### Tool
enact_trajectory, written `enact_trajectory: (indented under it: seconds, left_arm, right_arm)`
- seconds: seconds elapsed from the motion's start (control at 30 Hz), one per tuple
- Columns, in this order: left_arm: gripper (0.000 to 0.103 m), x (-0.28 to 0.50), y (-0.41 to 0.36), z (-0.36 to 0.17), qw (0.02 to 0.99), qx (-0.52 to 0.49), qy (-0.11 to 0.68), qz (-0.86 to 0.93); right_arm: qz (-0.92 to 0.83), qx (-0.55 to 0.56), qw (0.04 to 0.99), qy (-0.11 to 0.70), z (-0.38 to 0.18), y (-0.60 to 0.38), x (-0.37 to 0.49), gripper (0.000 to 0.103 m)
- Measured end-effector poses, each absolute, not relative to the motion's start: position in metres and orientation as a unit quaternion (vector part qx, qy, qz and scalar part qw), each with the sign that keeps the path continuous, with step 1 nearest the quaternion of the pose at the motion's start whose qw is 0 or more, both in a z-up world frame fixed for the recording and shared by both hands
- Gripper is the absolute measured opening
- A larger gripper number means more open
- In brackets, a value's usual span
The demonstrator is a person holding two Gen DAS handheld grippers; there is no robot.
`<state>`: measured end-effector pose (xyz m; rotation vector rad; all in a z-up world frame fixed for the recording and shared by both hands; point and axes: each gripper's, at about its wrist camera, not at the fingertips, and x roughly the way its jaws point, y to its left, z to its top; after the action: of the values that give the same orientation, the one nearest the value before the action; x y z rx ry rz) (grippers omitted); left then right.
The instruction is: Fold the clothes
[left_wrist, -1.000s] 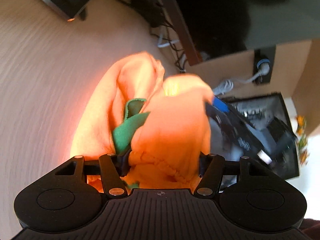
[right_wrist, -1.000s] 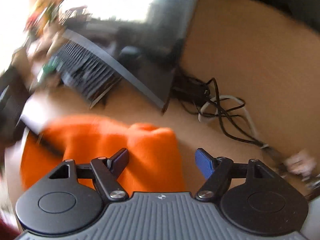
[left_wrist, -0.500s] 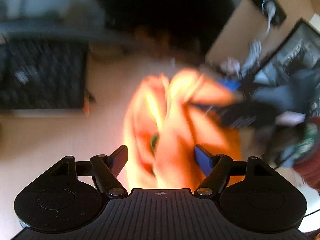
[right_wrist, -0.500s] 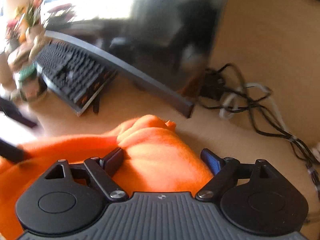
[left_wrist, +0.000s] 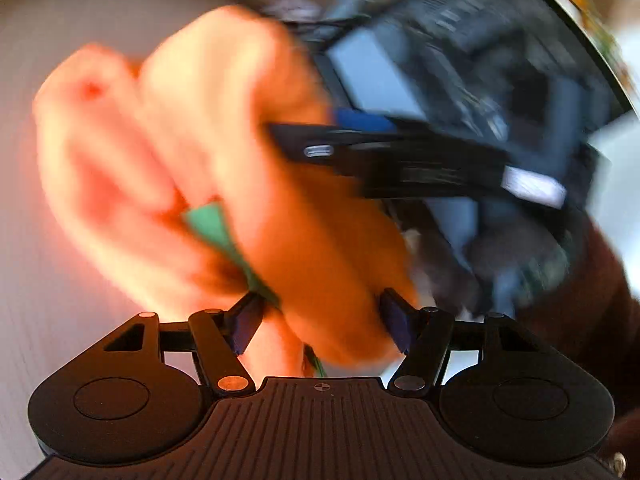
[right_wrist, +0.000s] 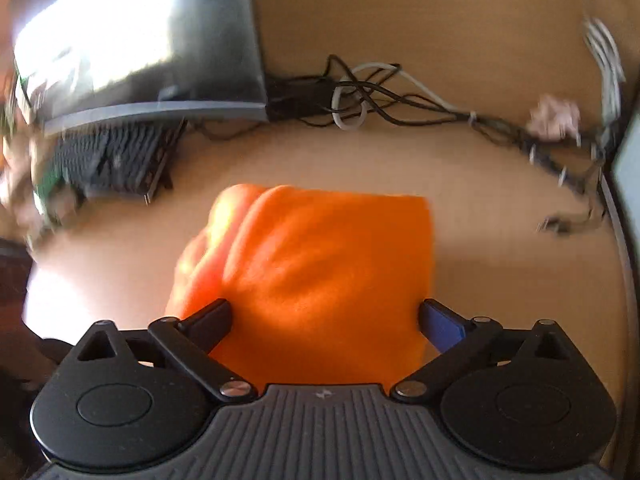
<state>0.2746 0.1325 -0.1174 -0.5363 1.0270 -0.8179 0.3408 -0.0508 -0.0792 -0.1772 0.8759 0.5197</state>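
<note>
An orange garment [left_wrist: 280, 208] with a green inner layer [left_wrist: 212, 224] is bunched up on the light wooden desk [left_wrist: 36, 280]; the left wrist view is blurred by motion. My left gripper [left_wrist: 320, 318] is open, its fingers straddling the near end of the bundle. My right gripper [left_wrist: 320, 132] reaches in from the right, fingertips against the garment's far side. In the right wrist view the orange garment [right_wrist: 320, 264] lies as a thick folded block on the desk [right_wrist: 500, 280]. My right gripper [right_wrist: 326, 322] is open wide, with the block's near edge between its fingers.
A monitor [right_wrist: 140, 48] stands at the back left with a black keyboard [right_wrist: 120, 160] under it. A tangle of black and white cables [right_wrist: 380, 96] runs along the back edge. Dark equipment [left_wrist: 500, 80] and a person's dark red sleeve [left_wrist: 600, 300] are at the right.
Both views have swung quickly. The right gripper has moved further over the garment, which now fills the gap between its fingers. The left gripper's fingers stay spread around the bundle.
</note>
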Motion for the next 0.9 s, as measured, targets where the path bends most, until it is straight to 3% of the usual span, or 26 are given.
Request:
enact_trajectory:
  seconds: [0.07, 0.17, 0.23, 0.43, 0.5, 0.63, 0.77, 0.9]
  left_arm:
    - [0.074, 0.269, 0.150, -0.100, 0.769, -0.237, 0.448, -0.391]
    - [0.087, 0.269, 0.192, -0.082, 0.793, -0.261, 0.408, -0.370]
    - [0.086, 0.282, 0.208, -0.086, 0.811, -0.279, 0.403, -0.319]
    - [0.062, 0.320, 0.209, -0.116, 0.834, -0.267, 0.432, -0.216]
    - [0.057, 0.325, 0.200, -0.122, 0.840, -0.239, 0.438, -0.214]
    - [0.053, 0.328, 0.187, -0.134, 0.834, -0.212, 0.461, -0.216]
    - [0.052, 0.323, 0.166, -0.132, 0.827, -0.194, 0.472, -0.236]
    - [0.052, 0.312, 0.133, -0.135, 0.804, -0.192, 0.485, -0.286]
  right_arm:
    - [0.244, -0.106, 0.866, 0.424, -0.080, -0.053, 0.340, 0.100]
    - [0.233, -0.116, 0.861, 0.436, -0.087, -0.053, 0.338, 0.100]
    - [0.207, -0.098, 0.872, 0.433, -0.088, -0.052, 0.330, 0.100]
    - [0.151, -0.068, 0.916, 0.365, -0.067, -0.054, 0.279, 0.100]
    - [0.158, -0.050, 0.909, 0.382, -0.073, -0.049, 0.270, 0.100]
    - [0.152, -0.055, 0.890, 0.426, -0.101, -0.033, 0.255, 0.100]
    - [0.154, -0.170, 0.886, 0.403, -0.118, -0.030, 0.252, 0.098]
    - [0.136, -0.280, 0.879, 0.361, -0.110, -0.049, 0.280, 0.080]
